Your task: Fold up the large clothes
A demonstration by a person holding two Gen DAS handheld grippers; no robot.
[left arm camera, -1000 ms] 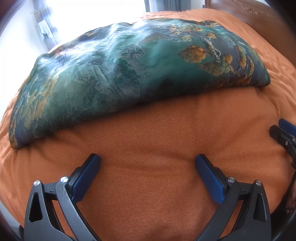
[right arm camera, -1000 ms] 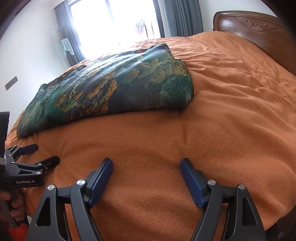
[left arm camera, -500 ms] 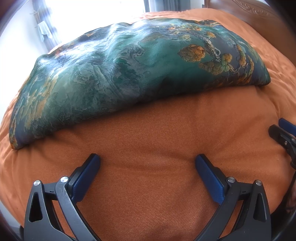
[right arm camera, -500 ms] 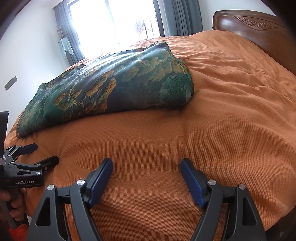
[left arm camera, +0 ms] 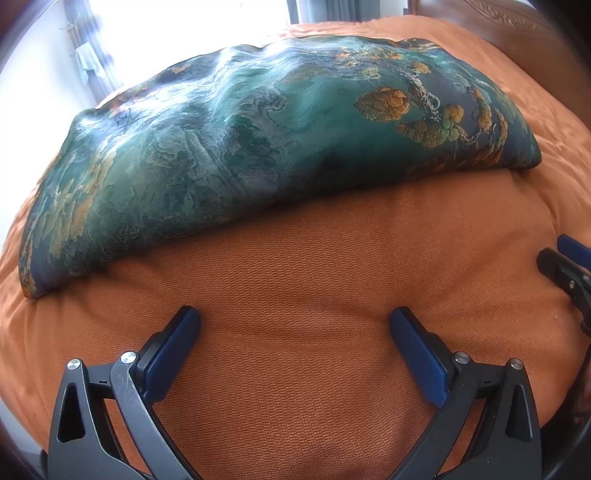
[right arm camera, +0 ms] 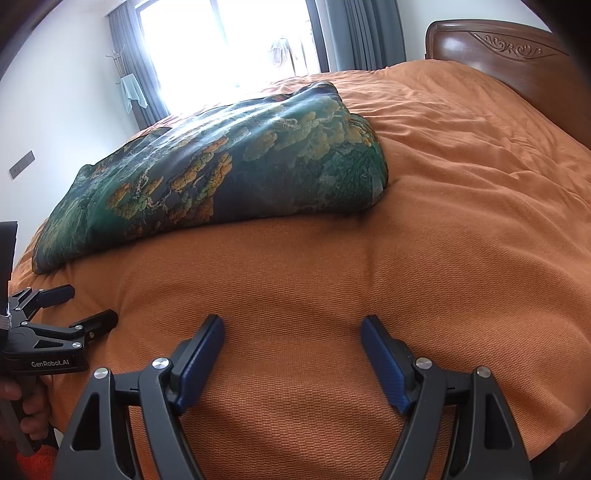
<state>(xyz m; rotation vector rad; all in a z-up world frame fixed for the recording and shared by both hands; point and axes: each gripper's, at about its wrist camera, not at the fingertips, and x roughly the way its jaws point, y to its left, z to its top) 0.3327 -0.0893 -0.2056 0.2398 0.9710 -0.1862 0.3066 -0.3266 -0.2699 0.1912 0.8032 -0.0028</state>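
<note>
A large green garment (left arm camera: 258, 155) with gold and teal landscape print lies folded into a long flat bundle across the orange bedspread (left arm camera: 314, 258); it also shows in the right wrist view as the green garment (right arm camera: 221, 173). My left gripper (left arm camera: 295, 325) hovers open over bare bedspread, a short way in front of the bundle's near edge, nothing between its blue pads. My right gripper (right arm camera: 291, 328) is likewise open over the bedspread (right arm camera: 369, 277), to the right of the left gripper (right arm camera: 70, 306), which a hand (right arm camera: 29, 410) holds.
A carved wooden headboard (right arm camera: 517, 51) rises at the bed's right end. A bright window with grey curtains (right arm camera: 354, 33) and a coat stand (right arm camera: 129, 88) are behind the bed. The bed's front edge runs just below both grippers.
</note>
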